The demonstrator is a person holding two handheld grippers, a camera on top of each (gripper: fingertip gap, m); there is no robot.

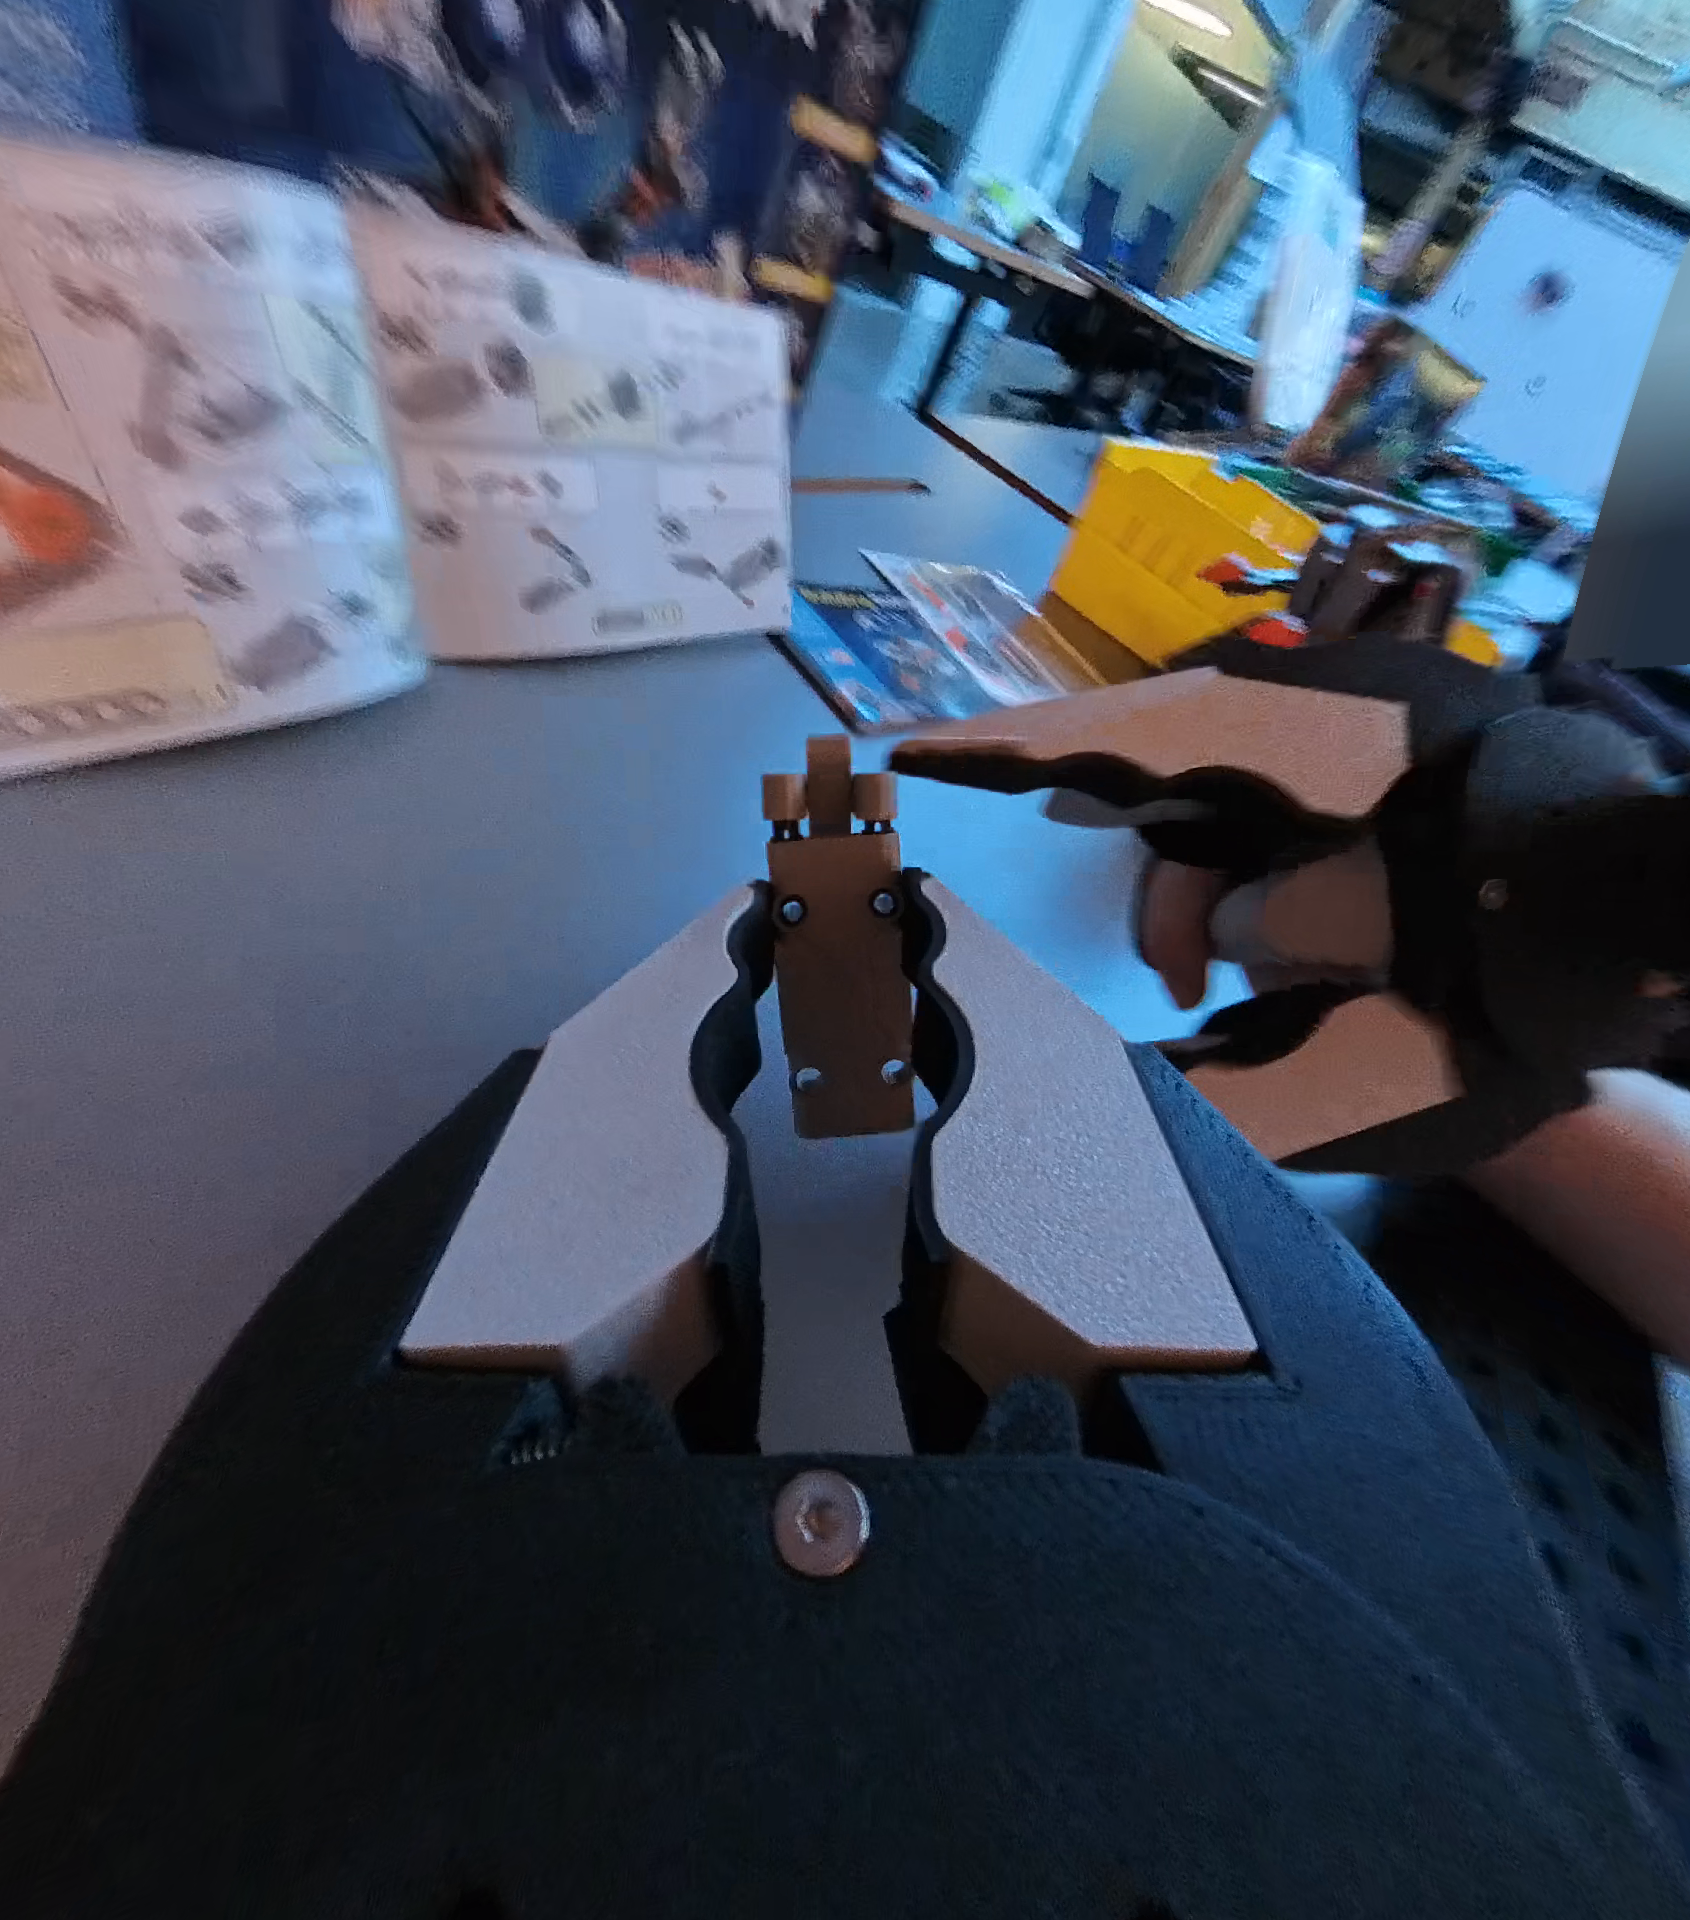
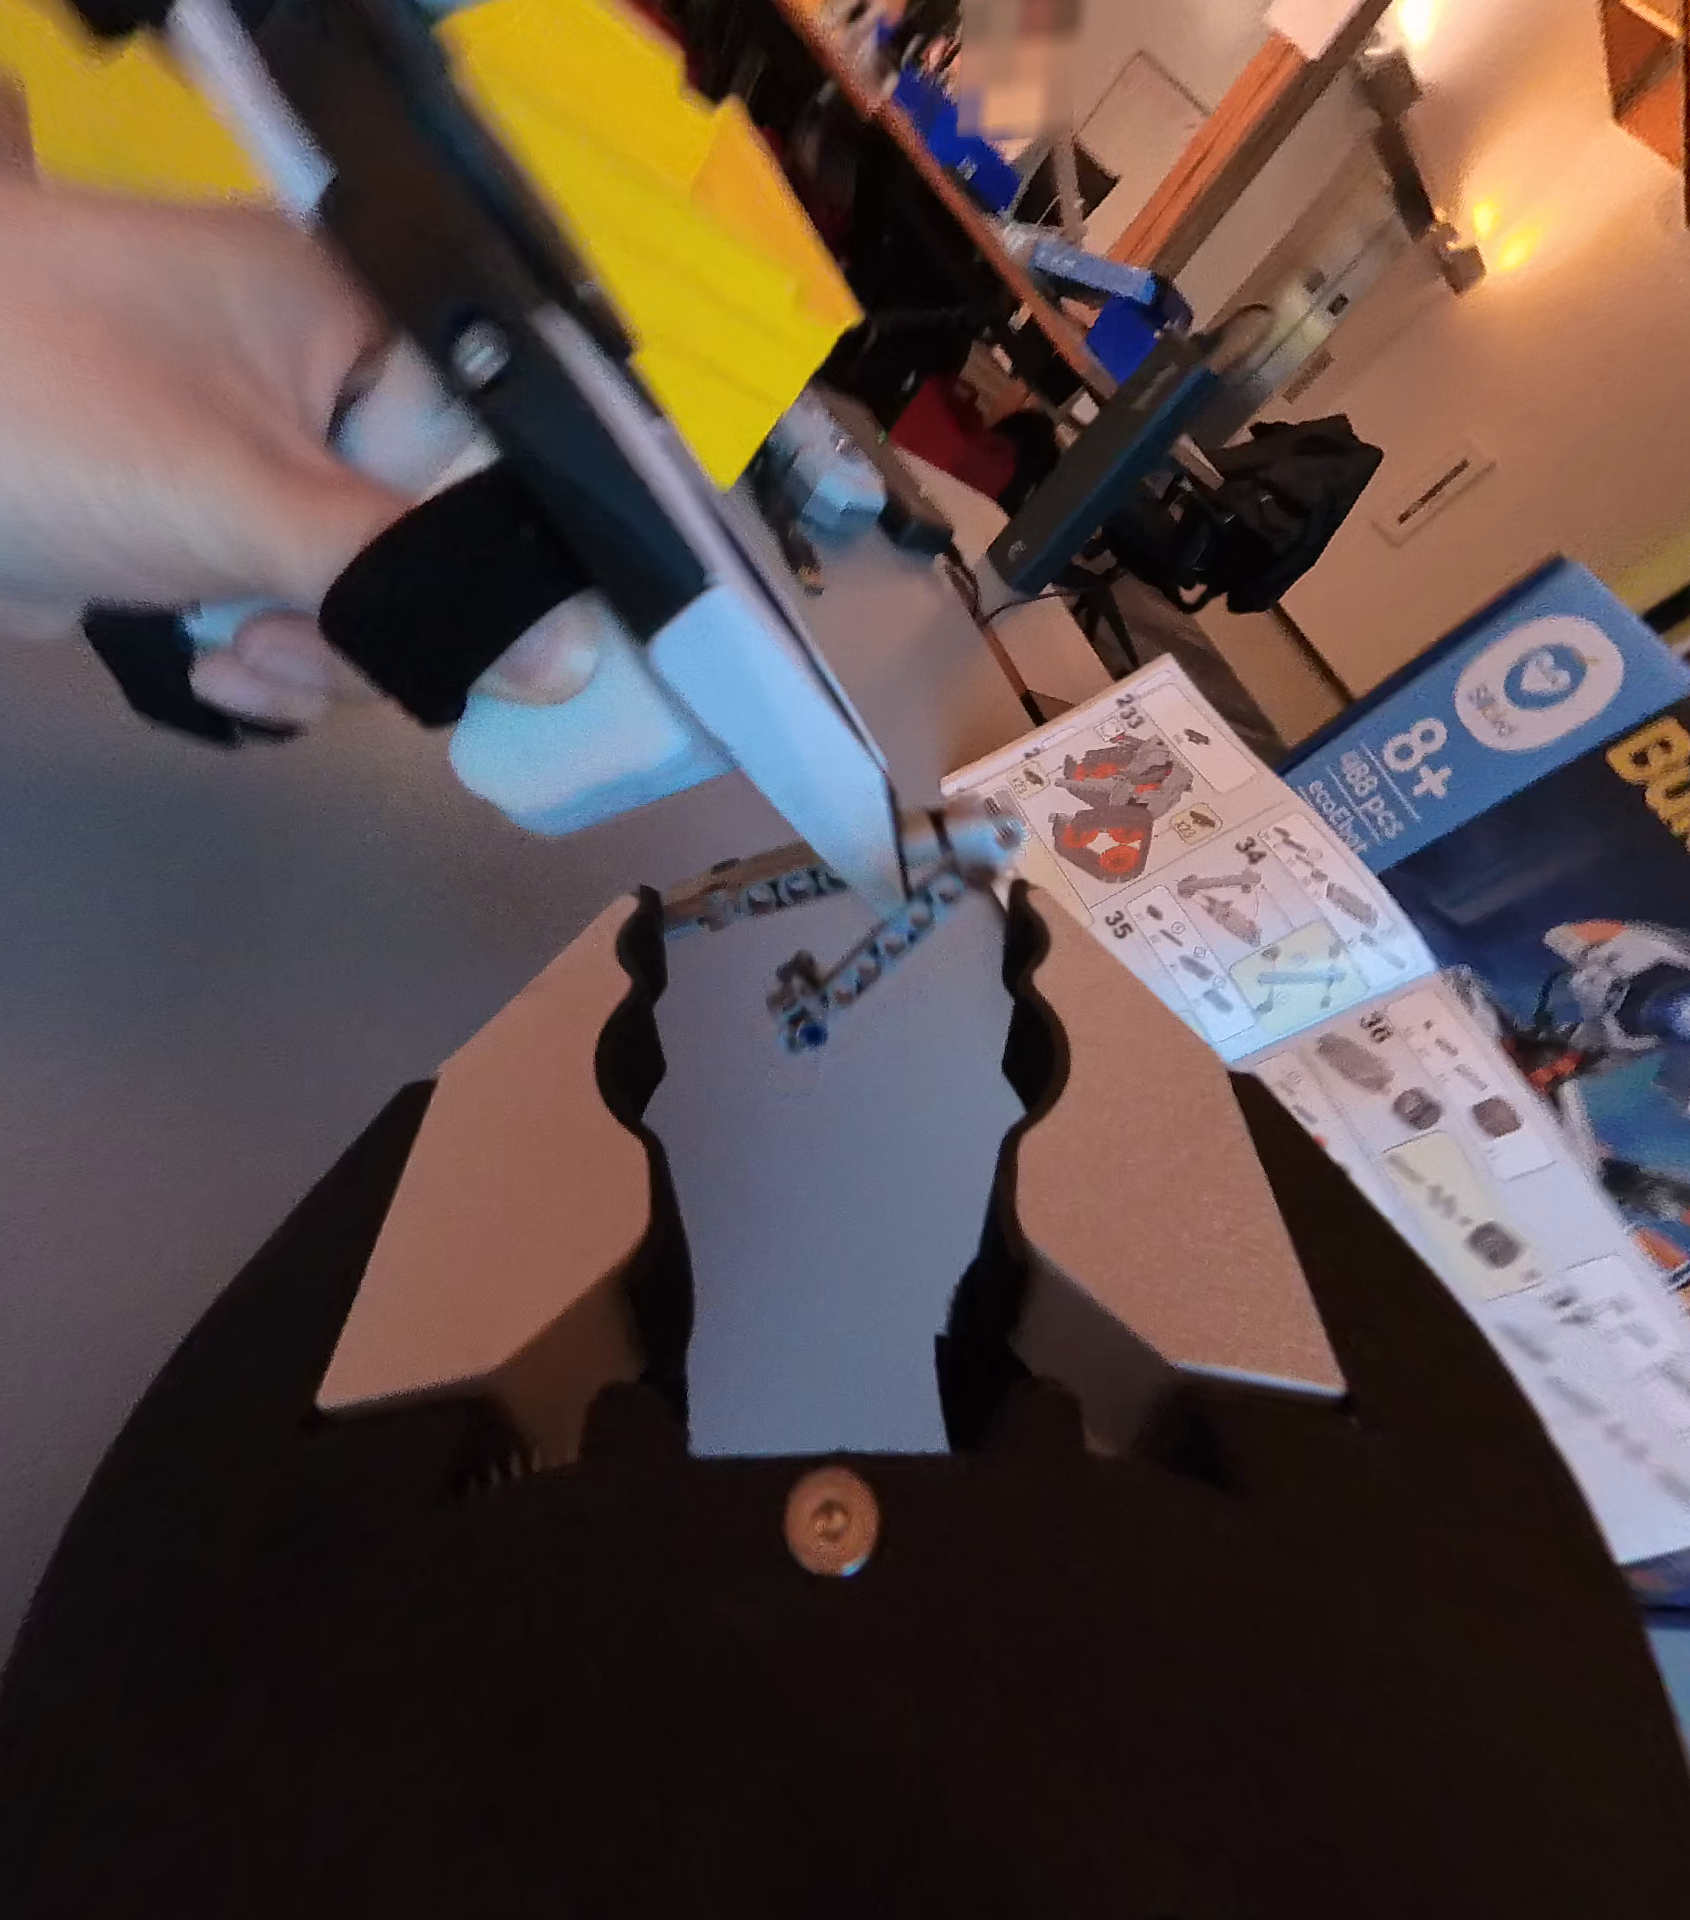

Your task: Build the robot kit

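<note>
My left gripper (image 1: 839, 894) is shut on a small building-toy assembly (image 1: 836, 966) of beams and pins. It holds the assembly upright above the grey table (image 1: 197, 987). The assembly looks tan here and grey in the right wrist view (image 2: 862, 940). My right gripper (image 2: 833, 914) is open and empty, its jaws wide apart just short of the assembly. In the left wrist view the right gripper (image 1: 1043, 904) comes in from the right, and its upper finger (image 1: 1184, 727) is close to the assembly's top. The left gripper's finger (image 2: 789, 727) reaches down from the upper left.
An open instruction booklet (image 1: 197, 447) stands at the back left and also shows in the right wrist view (image 2: 1215, 883). A blue toy box (image 2: 1599, 935) lies beside it. A yellow bin (image 1: 1163, 540) sits at the back. Cluttered desks stand beyond. Left and right tips are no more than a few centimetres apart.
</note>
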